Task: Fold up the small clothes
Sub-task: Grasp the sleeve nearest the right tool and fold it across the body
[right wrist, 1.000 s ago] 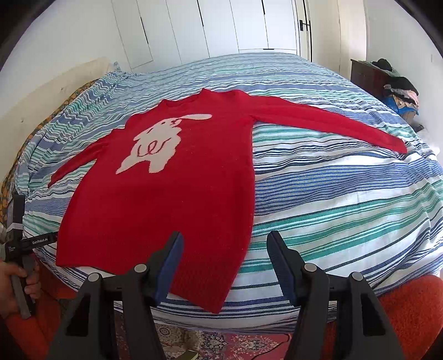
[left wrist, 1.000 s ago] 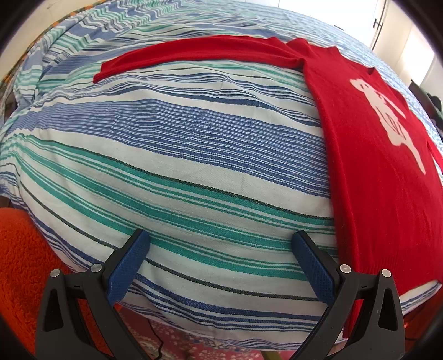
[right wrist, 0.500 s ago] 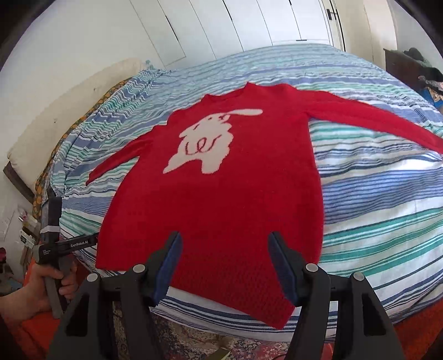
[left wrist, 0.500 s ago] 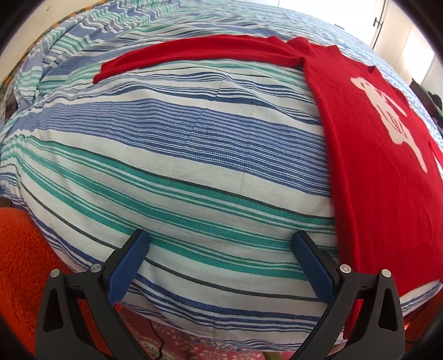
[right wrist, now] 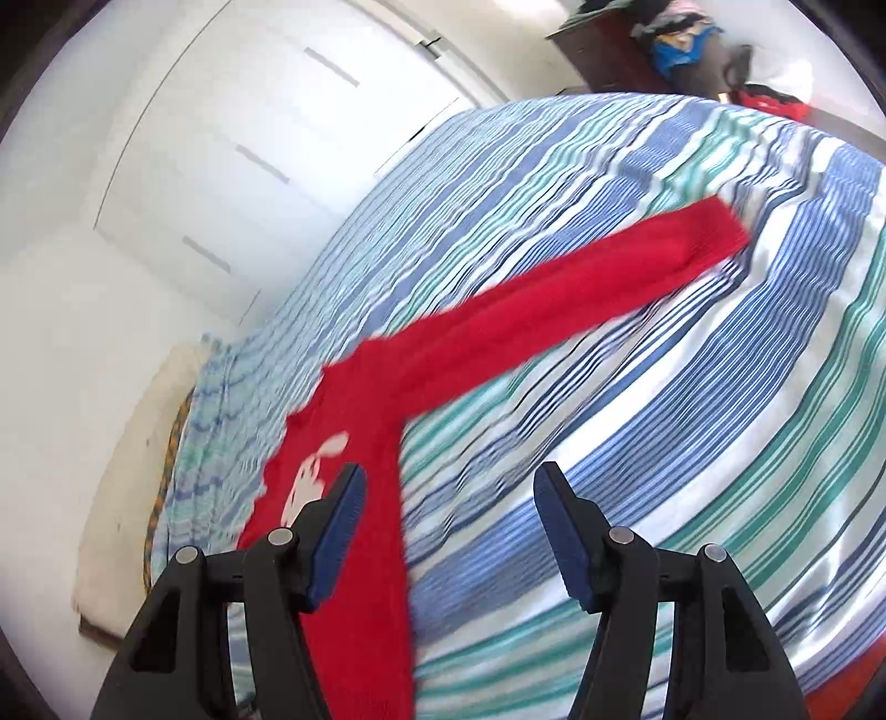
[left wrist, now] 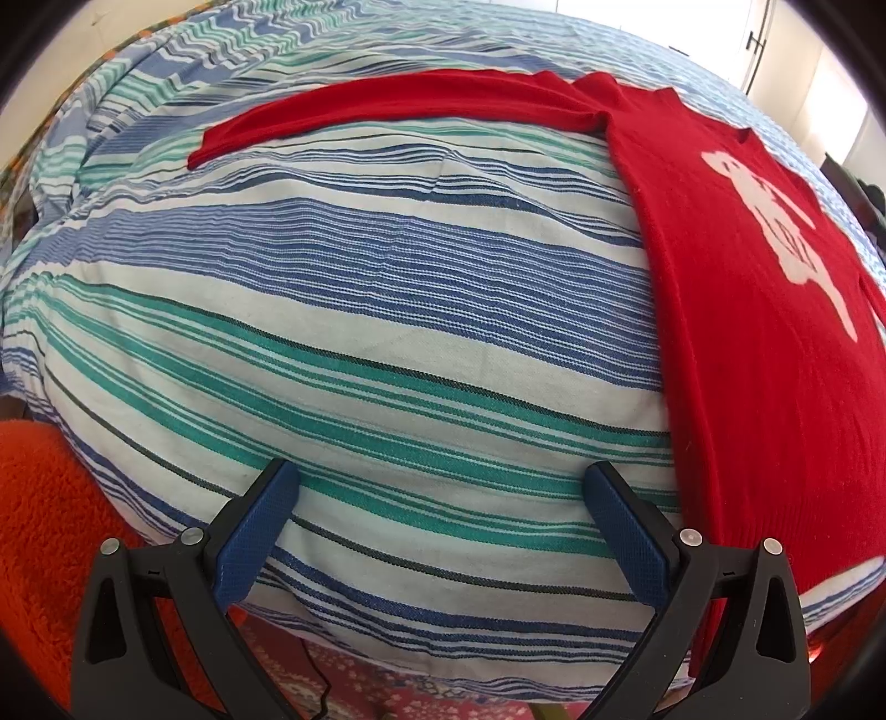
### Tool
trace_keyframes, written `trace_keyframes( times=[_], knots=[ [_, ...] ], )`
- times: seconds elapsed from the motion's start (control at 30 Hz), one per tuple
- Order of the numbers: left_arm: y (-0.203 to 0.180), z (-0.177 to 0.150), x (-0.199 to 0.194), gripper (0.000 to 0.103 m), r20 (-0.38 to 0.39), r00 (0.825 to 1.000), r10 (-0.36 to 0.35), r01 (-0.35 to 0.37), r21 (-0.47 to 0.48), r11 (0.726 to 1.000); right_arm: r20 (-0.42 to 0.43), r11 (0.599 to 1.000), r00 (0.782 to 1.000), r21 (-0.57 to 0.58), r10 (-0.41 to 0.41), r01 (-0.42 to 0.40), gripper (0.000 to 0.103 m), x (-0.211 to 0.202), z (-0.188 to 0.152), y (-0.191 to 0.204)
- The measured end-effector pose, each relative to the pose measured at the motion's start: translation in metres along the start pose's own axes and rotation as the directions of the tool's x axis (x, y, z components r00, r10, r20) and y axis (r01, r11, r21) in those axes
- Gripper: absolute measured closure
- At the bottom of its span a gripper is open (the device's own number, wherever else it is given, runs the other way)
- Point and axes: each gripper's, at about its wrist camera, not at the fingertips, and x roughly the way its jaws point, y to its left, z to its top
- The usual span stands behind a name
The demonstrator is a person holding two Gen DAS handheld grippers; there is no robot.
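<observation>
A small red sweater [left wrist: 736,310] with a white animal figure lies spread flat on the striped bed, sleeves stretched out. In the left wrist view its left sleeve [left wrist: 387,105] reaches to the upper left. My left gripper [left wrist: 440,487] is open and empty, over the bed's near edge, left of the sweater's hem. In the right wrist view the sweater [right wrist: 365,443] sits lower left and its right sleeve [right wrist: 581,293] runs up to the right. My right gripper [right wrist: 448,490] is open and empty, above the bed beside the sweater's right side. This view is motion-blurred.
The striped blue, green and white bedcover [left wrist: 360,310] fills most of both views. An orange fuzzy blanket [left wrist: 39,526] lies at lower left below the bed edge. White wardrobe doors [right wrist: 232,155] and a dresser with piled clothes [right wrist: 664,44] stand beyond the bed.
My right gripper has swung sharply to the right and tilted, from facing the sweater's hem to facing its right sleeve. My left gripper has barely moved.
</observation>
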Motion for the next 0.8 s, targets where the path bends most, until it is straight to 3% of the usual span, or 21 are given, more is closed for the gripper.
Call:
trace_keyframes(
  times=[0.07,0.17,0.3,0.37,0.43,0.5,0.53,0.67,0.73,0.8],
  knots=[
    [-0.001,0.000,0.000,0.000,0.000,1.000,0.003,-0.003,0.001,1.000,0.061,0.990,0.996,0.129,-0.066,0.058,0.040,0.004,0.039,-0.043],
    [-0.001,-0.001,0.000,0.000,0.001,1.000,0.006,-0.006,0.003,1.000,0.061,0.961,0.994,0.267,-0.087,0.067,0.040,0.021,0.073,-0.092],
    [-0.002,-0.001,0.000,0.000,0.000,1.000,0.013,-0.013,0.008,1.000,0.064,0.916,0.993,0.395,-0.096,0.063,0.043,0.044,0.087,-0.127],
    [-0.003,-0.001,0.001,0.000,0.001,1.000,0.018,-0.018,0.010,1.000,0.067,0.910,0.992,0.410,-0.103,0.066,0.050,0.054,0.091,-0.131],
    [-0.004,-0.001,0.001,0.000,0.003,1.000,0.025,-0.025,0.012,1.000,0.073,0.908,0.989,0.411,-0.125,0.084,0.057,0.062,0.095,-0.132],
    [-0.005,-0.001,0.002,0.000,0.003,1.000,0.030,-0.030,0.013,0.999,0.064,0.905,0.985,0.408,-0.158,0.119,0.074,0.067,0.099,-0.132],
    [-0.005,0.000,0.002,0.000,0.003,1.000,0.030,-0.030,0.012,0.999,0.048,0.906,0.982,0.397,-0.183,0.150,0.091,0.070,0.101,-0.131],
    [-0.005,-0.001,0.002,0.000,0.007,1.000,0.028,-0.028,0.011,1.000,0.041,0.933,0.961,0.252,-0.274,0.256,0.094,0.072,0.116,-0.093],
    [-0.005,-0.001,0.002,0.000,0.010,1.000,0.025,-0.025,0.010,1.000,0.070,0.960,0.966,0.152,-0.250,0.237,0.094,0.068,0.128,-0.056],
    [-0.005,-0.002,0.002,0.000,0.011,1.000,0.021,-0.021,0.008,1.000,0.092,0.985,0.982,0.055,-0.165,0.161,0.094,0.064,0.138,-0.009]
  ],
)
